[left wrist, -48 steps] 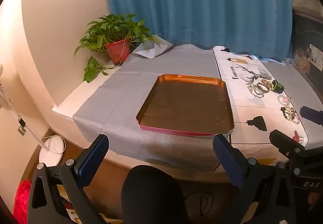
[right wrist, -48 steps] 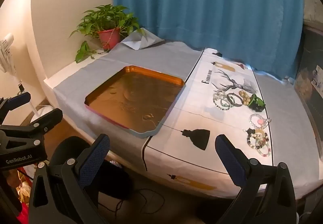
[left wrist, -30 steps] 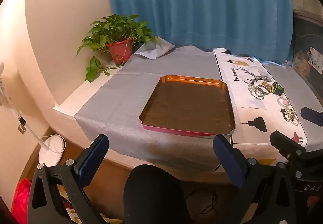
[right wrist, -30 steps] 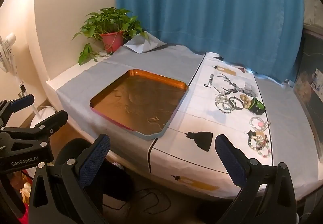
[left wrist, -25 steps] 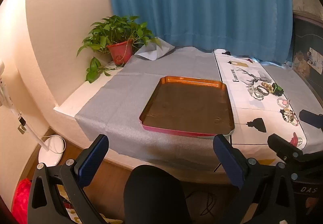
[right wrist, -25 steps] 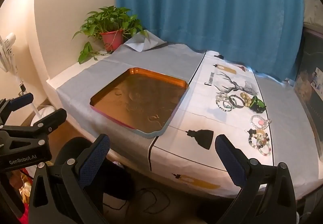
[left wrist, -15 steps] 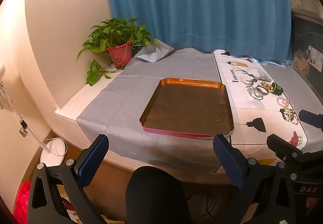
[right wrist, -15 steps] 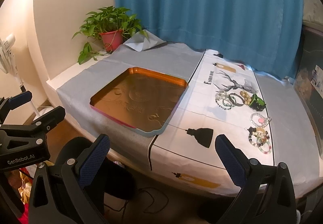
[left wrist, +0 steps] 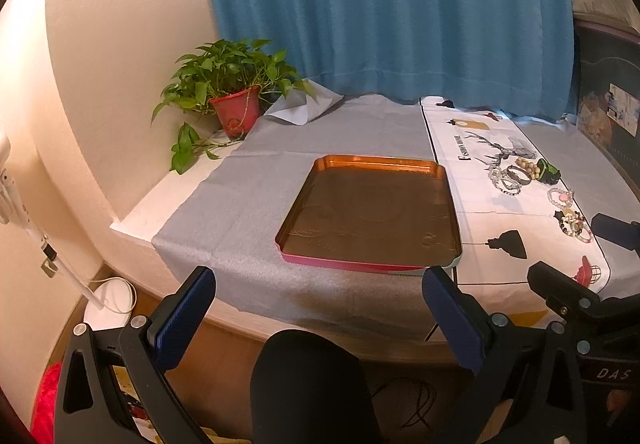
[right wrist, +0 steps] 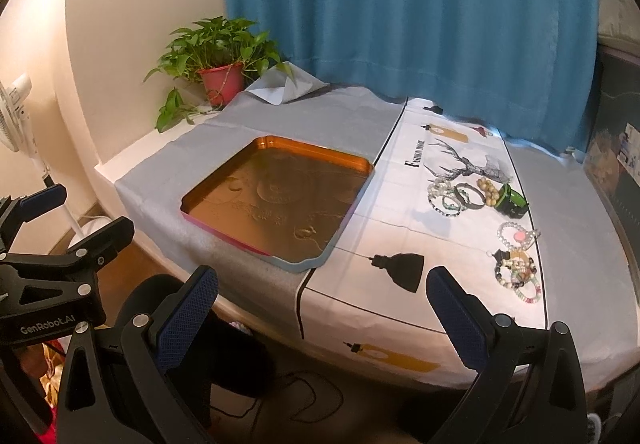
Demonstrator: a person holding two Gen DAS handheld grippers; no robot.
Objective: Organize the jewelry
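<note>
An empty orange tray lies on a grey cloth. Several bracelets lie to its right on a white printed runner: a far cluster with a green piece, a pink-centred bead ring and a near pile. My left gripper is open and empty, held off the table's near edge. My right gripper is open and empty, also short of the table; it shows at the right of the left wrist view.
A potted plant stands at the far left corner by the wall. A blue curtain hangs behind. A fan stands left of the table. A dark rounded shape lies below the left gripper.
Both grippers have risen a little and drifted slightly; the table sits lower in both views. Both stay open and empty.
</note>
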